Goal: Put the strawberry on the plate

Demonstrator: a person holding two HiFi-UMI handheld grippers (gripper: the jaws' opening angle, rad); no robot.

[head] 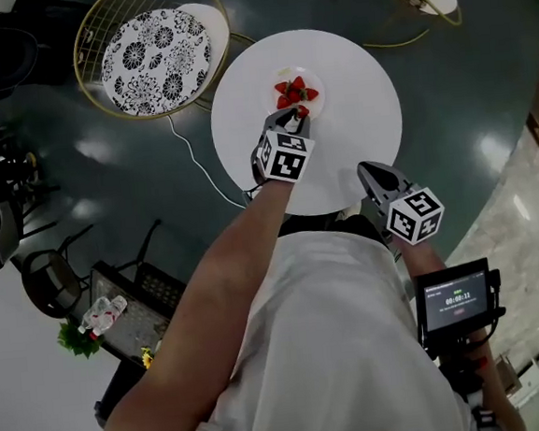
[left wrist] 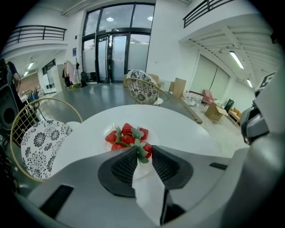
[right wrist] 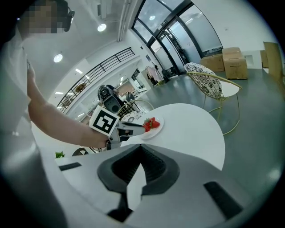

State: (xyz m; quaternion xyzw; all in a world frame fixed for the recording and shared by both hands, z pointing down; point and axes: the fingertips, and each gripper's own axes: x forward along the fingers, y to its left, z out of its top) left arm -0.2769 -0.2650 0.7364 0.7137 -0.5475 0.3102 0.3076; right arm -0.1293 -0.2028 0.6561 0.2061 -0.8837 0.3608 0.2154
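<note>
At the far left of the head view, a gold-wire chair [head: 154, 51] with a black-and-white patterned cushion is seen on the dark floor, and a thin pale cable [head: 194, 155] is laid across the floor beside it. To its right a round white bench [head: 356, 127] is set. A small white plate [head: 315, 76] is placed on the bench, towards its far side, and a heap of red strawberries [left wrist: 124, 136] is piled on it.

The left gripper [head: 289, 116] is held over the near rim of the plate. In the left gripper view its jaws are drawn in closely on the strawberry [left wrist: 146, 150], which is caught at the jaw tips by its red flesh and green leaves. The strawberry is held just beside the heap, at the plate's near edge; whether it is resting on the plate or raised just above it cannot be told.

Further right, the right gripper [head: 366, 169] is held over the near edge of the bench, well apart from the plate. In the right gripper view its jaws are brought together at the tips and nothing is held between them. At the far right, a small lit monitor [head: 456, 300] is mounted by the person's right forearm.
</note>
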